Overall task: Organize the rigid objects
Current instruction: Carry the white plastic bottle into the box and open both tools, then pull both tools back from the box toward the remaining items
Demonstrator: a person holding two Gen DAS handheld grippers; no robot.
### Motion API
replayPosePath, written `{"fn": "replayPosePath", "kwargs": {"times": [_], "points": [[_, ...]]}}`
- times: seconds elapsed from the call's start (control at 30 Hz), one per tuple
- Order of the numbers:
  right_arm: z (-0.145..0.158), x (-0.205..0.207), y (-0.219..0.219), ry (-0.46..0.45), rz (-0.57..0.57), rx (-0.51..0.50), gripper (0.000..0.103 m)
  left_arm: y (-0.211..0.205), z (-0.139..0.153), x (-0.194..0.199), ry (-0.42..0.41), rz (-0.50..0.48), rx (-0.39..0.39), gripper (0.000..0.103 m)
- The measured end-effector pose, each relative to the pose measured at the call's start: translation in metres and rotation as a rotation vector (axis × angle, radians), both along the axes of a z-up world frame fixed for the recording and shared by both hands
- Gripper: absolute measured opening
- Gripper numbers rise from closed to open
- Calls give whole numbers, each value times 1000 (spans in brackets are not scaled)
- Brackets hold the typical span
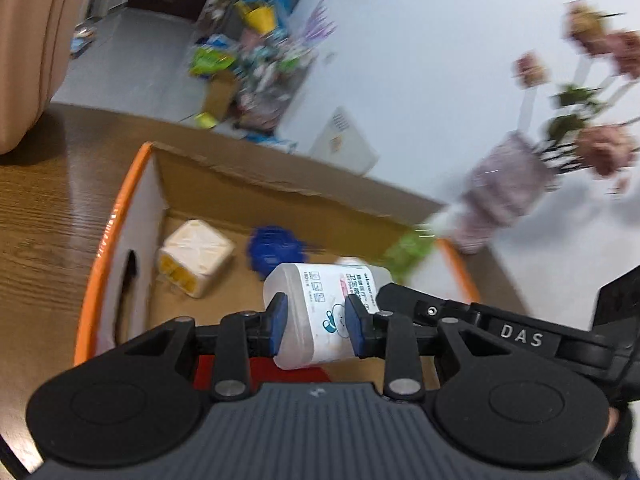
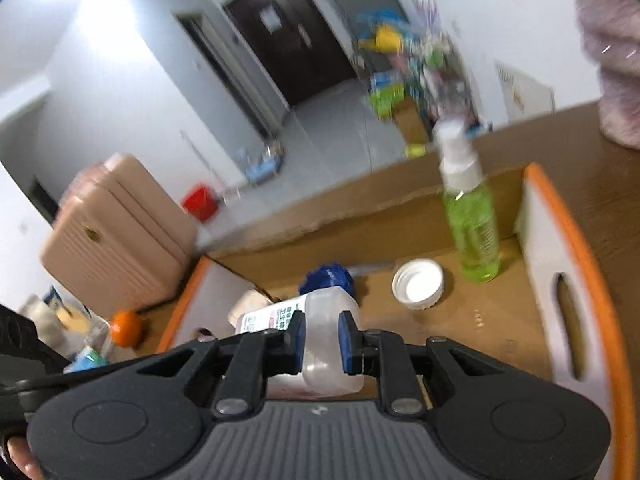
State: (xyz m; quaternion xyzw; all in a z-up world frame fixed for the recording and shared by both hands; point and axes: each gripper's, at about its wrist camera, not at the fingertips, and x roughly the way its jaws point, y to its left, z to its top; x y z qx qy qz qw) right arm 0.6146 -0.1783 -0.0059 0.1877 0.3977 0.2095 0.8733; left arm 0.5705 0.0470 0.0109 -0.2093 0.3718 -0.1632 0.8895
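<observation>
A clear plastic cotton-swab jar (image 1: pixel 320 312) with a printed label is held over an orange-rimmed cardboard box (image 1: pixel 116 216). My left gripper (image 1: pixel 316 320) is shut on one end of the jar. My right gripper (image 2: pixel 320 340) is shut on the other end of the jar (image 2: pixel 324 340). Inside the box lie a white screw lid (image 2: pixel 418 284), a blue spiky object (image 2: pixel 326 278), a cream-coloured packet (image 1: pixel 196 256) and an upright green spray bottle (image 2: pixel 472 224).
The box (image 2: pixel 576 216) sits on a brown wooden table (image 1: pixel 48 216). A vase of pink flowers (image 1: pixel 504 188) stands past the box's far corner. A pink suitcase (image 2: pixel 116 236) and an orange fruit (image 2: pixel 126 328) are to the left. Clutter lies on the floor beyond.
</observation>
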Motion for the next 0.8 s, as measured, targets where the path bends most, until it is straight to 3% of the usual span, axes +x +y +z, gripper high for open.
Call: {"fn": "replayPosePath", "kwargs": {"times": [0.1,0.2,0.4,0.47,0.6,0.8], "points": [[-19,18,19,59,55,-24,22,6,-18,26,52,38,53,34],[-23,17,27,38,66,-22,26,13,-25,30,63,63,101,38],[12,-9,6,-41,68,-84,29,22,-10,8,-5,64,190,47],[34,-27,-5,-90,67,-141,38,22,6,-7,-39,63,229,57],[78,-84,-30,-210,65,-294,42,25,42,-50,-122,62,355,65],[117,-198,-69,-374,62,-413,58,25,89,-158,-287,96,496,79]]}}
